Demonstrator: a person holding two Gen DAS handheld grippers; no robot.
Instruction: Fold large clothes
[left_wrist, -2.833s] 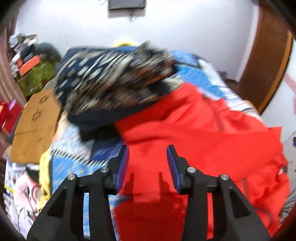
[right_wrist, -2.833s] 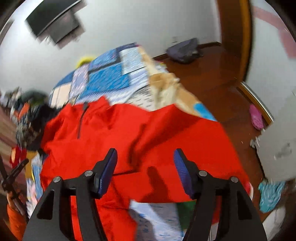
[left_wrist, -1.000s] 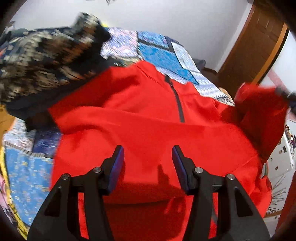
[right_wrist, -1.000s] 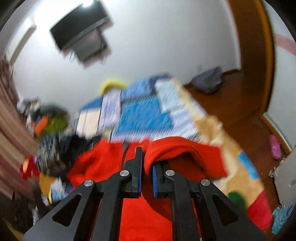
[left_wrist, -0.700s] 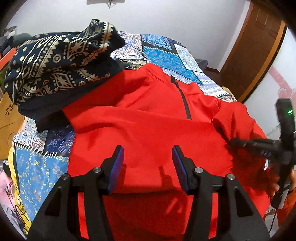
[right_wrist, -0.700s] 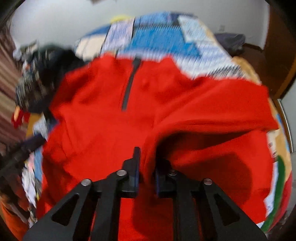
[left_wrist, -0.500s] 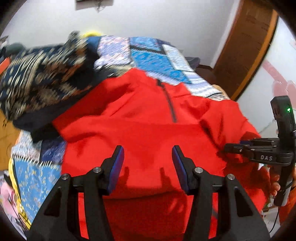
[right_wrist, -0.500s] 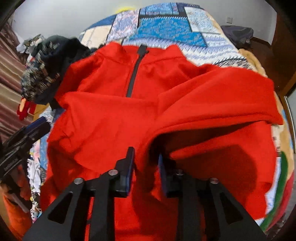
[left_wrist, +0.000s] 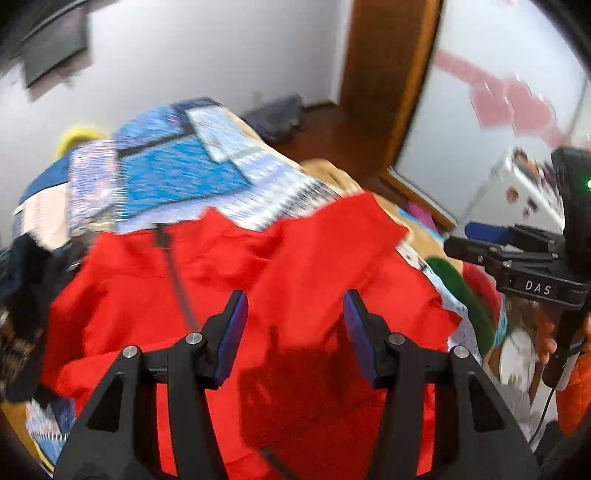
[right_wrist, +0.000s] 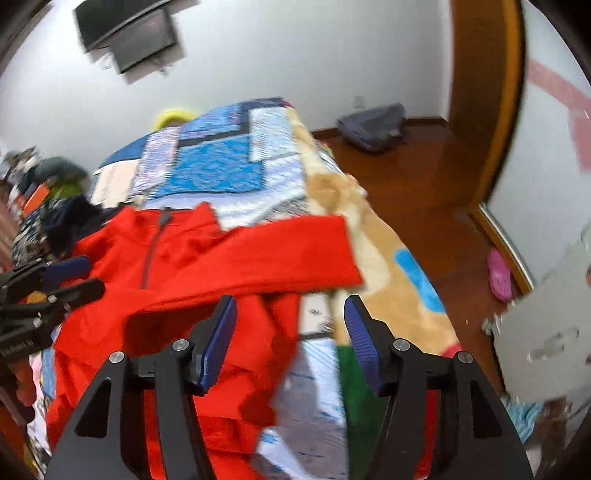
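Observation:
A large red zip-neck top (left_wrist: 295, 280) lies spread on the patchwork bed, zip (left_wrist: 177, 284) toward the far end. Its right sleeve (right_wrist: 258, 258) lies folded across the body toward the left. My left gripper (left_wrist: 295, 321) is open and empty, hovering over the middle of the top. My right gripper (right_wrist: 290, 332) is open and empty above the top's right edge. The right gripper also shows at the right of the left wrist view (left_wrist: 517, 254), and the left gripper shows at the left of the right wrist view (right_wrist: 55, 280).
A blue patchwork bedspread (right_wrist: 221, 166) covers the bed, with a tan blanket (right_wrist: 388, 266) at its right side. Dark patterned clothes (right_wrist: 48, 225) are piled at the left. A wooden floor (right_wrist: 424, 184), a grey bag (right_wrist: 373, 125) and a pink slipper (right_wrist: 498, 273) lie to the right.
My right gripper has opened and let go of the red sleeve, which now lies folded across the top. Both grippers have swung to the right and lifted.

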